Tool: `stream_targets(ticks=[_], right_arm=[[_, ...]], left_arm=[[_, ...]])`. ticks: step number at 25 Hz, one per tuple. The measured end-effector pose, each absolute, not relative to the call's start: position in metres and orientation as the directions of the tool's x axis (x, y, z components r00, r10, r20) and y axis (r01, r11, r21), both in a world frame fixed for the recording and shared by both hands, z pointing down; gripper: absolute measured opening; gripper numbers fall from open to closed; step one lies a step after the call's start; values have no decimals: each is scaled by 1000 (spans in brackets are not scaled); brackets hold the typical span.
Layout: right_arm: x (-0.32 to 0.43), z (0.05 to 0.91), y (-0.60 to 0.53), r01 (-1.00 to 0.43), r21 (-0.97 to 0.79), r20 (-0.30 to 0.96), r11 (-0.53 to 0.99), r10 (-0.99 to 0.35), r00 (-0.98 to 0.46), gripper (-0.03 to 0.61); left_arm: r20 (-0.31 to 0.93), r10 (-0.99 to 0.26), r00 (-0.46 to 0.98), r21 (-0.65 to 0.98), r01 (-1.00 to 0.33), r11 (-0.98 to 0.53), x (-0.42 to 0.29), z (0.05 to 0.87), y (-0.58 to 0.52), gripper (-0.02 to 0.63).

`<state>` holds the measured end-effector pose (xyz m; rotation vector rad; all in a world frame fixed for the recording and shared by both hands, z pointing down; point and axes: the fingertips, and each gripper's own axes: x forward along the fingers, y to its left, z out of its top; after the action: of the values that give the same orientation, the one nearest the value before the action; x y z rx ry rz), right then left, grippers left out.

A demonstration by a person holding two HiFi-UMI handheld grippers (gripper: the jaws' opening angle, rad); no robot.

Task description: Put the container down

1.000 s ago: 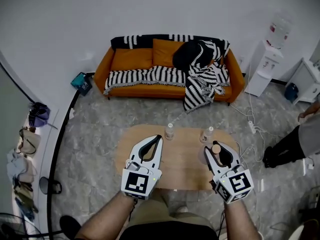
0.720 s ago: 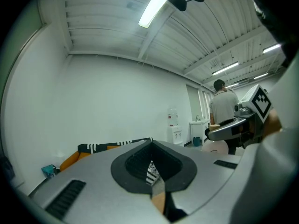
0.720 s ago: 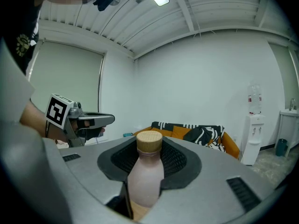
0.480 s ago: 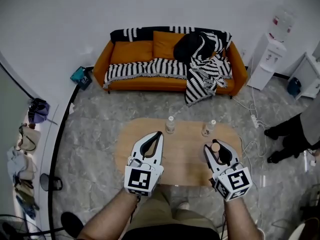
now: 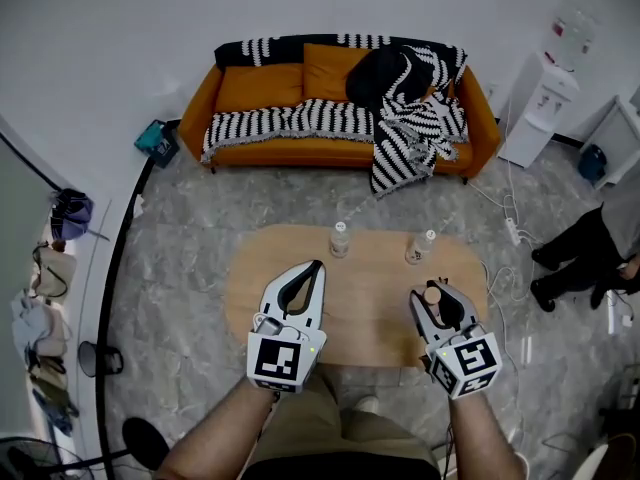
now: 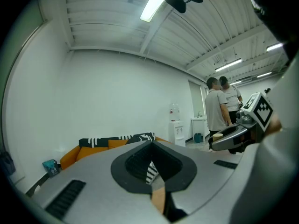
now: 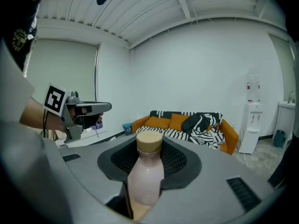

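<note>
A small pink bottle (image 7: pixel 145 176) with a tan cap (image 5: pixel 432 295) stands upright between the jaws of my right gripper (image 5: pixel 436 292), which is shut on it above the right part of the oval wooden table (image 5: pixel 365 303). In the right gripper view the bottle fills the gap of that right gripper (image 7: pixel 150 158). My left gripper (image 5: pixel 315 267) hovers over the table's left half, jaws closed together and empty; its own view shows the left gripper (image 6: pixel 152 146) with only a narrow slit between the jaws.
Two clear bottles (image 5: pixel 340 239) (image 5: pixel 417 248) stand at the table's far edge. Beyond is an orange sofa (image 5: pixel 335 118) with striped blankets. A water dispenser (image 5: pixel 540 98) stands at the far right. A person (image 5: pixel 590 258) is by the right edge; cables (image 5: pixel 500 233) lie on the floor.
Both grippers keep nearly the same pose. The head view has shifted a little, and the person at the right has stepped slightly.
</note>
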<state>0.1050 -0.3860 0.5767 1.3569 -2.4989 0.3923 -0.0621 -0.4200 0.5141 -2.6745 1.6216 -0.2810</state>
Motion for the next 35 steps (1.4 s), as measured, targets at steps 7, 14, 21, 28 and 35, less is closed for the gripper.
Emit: stream_targets(ticks=[7,14,21,28,35], right_arm=[[108,613,-401,-860,-115,412,497,-764,-497,147],[107,644,-419,-876,-124,452,467,-759,-469,147],[97,681,-428,-875,-128,505,467,-729,-463,147],[91,722,-436,-879,-130,556,458,-701,-447,147],[88,765,-448,-892,-144,597,428,-681,-423,147]], left_arm=[[165,-867,471,-111,-864,-491,-59,527,-441,14],[175,-856,487,-124,-851,-509,-59,541,-466,14],[157,-856,493,-73,-858,-508,-66,559,-480,14],[163,-850,501,-65,-854,-516,-71,575,-492,14],[179,-839,514,-54,-846,-530,-75,592,-505,14]])
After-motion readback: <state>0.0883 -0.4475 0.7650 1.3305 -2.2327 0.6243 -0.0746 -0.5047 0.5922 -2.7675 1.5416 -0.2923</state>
